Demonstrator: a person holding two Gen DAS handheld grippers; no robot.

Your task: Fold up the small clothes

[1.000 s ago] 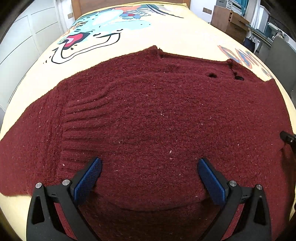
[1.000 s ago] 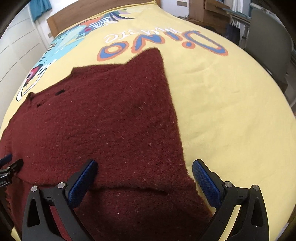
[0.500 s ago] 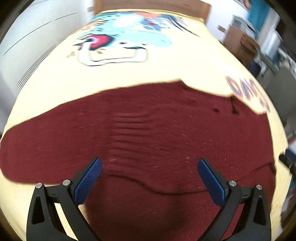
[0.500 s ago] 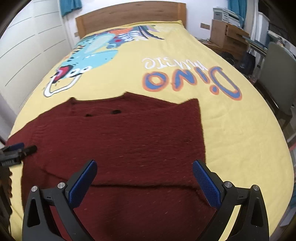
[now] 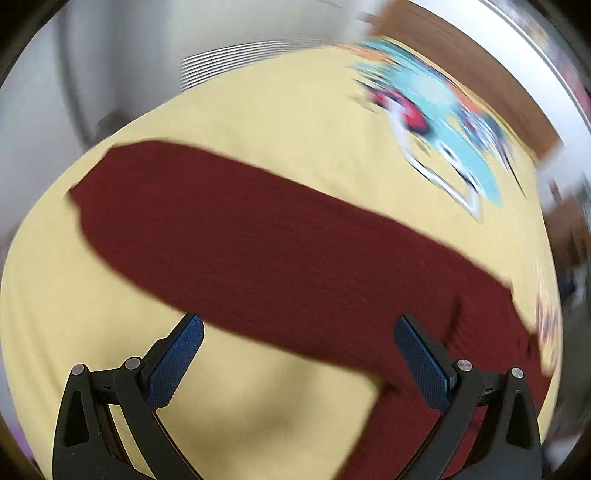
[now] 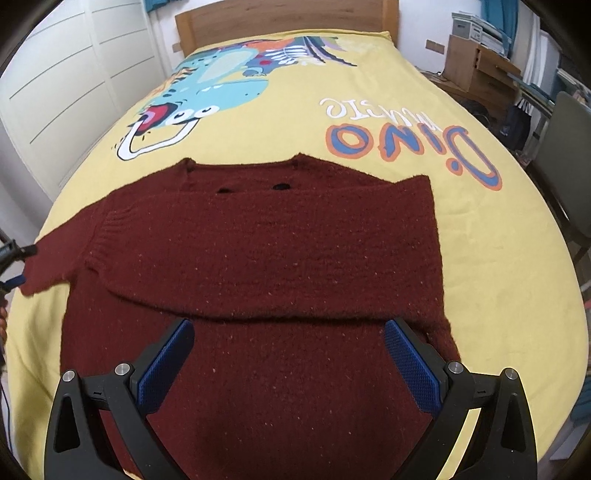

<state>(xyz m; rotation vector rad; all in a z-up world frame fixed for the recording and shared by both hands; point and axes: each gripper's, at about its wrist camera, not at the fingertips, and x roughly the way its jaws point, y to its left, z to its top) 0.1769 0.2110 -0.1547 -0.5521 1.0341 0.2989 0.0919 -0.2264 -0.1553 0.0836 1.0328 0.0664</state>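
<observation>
A yellow bedspread printed with a blue cartoon dinosaur and "Dino" lettering covers the bed, with a wooden headboard at the far end. White panelled doors run along the left side; a wooden cabinet and a grey chair stand to the right.

The maroon knit sweater lies flat on the near half of the bed, one sleeve folded across the body, the other sleeve stretched out toward the left edge. Bare bedspread surrounds it on the far and right sides.

The right tongs hover spread wide over the sweater's lower part, grasping nothing. The left tongs are likewise spread and empty, over the outstretched sleeve in a motion-blurred view.
</observation>
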